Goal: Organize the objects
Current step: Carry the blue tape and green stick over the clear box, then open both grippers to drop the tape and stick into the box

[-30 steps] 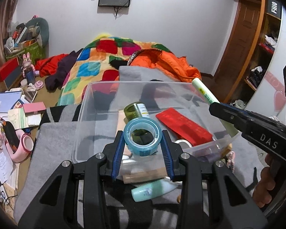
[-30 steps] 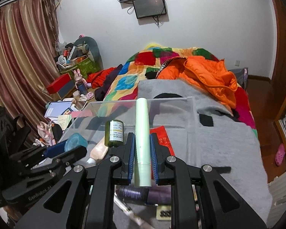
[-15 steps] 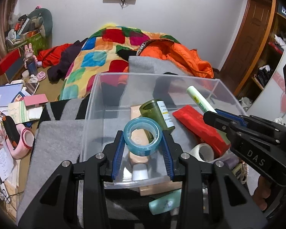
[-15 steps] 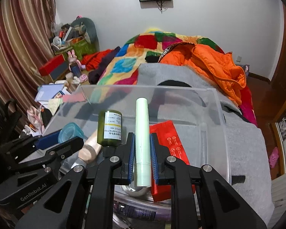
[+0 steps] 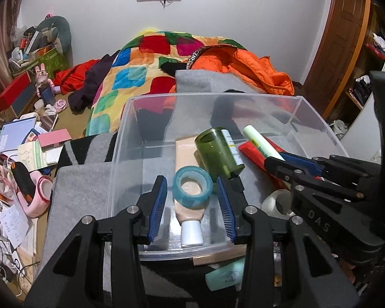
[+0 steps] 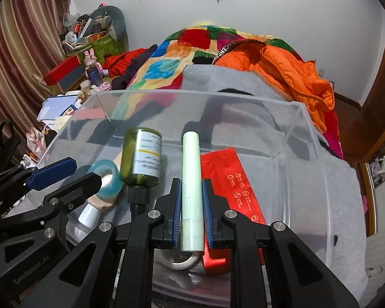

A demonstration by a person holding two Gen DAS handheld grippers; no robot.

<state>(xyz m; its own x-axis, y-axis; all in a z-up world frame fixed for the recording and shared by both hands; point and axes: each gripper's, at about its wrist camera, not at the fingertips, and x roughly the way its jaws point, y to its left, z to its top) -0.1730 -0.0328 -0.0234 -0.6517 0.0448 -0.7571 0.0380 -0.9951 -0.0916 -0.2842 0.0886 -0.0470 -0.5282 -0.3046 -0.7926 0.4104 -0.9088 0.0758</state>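
Note:
A clear plastic bin (image 5: 218, 96) stands on a grey blanket. My left gripper (image 5: 192, 182) hangs over its near end and its jaws are opening. The blue tape roll (image 5: 177, 188) sits between the pads with a gap on each side, resting on a beige tube (image 5: 187, 151) in the bin. My right gripper (image 6: 190, 183) is shut on a pale green tube (image 6: 191, 159), held over the bin (image 6: 192, 93) and pointing away. In the bin also lie a green bottle (image 6: 143, 154), a red packet (image 6: 225, 177) and a white tape roll (image 5: 277, 202).
A mint tube (image 5: 225, 273) lies outside the bin's near wall. Beyond the bin are a patchwork quilt (image 5: 131, 77) and an orange jacket (image 5: 243, 64). Books, boxes and pink items (image 5: 33, 190) litter the floor at left. A wooden door (image 5: 341, 38) stands at the right.
Both grippers have come down over the bin. The left pads have parted from the blue tape roll, which now rests on the beige tube. The right still grips the green tube.

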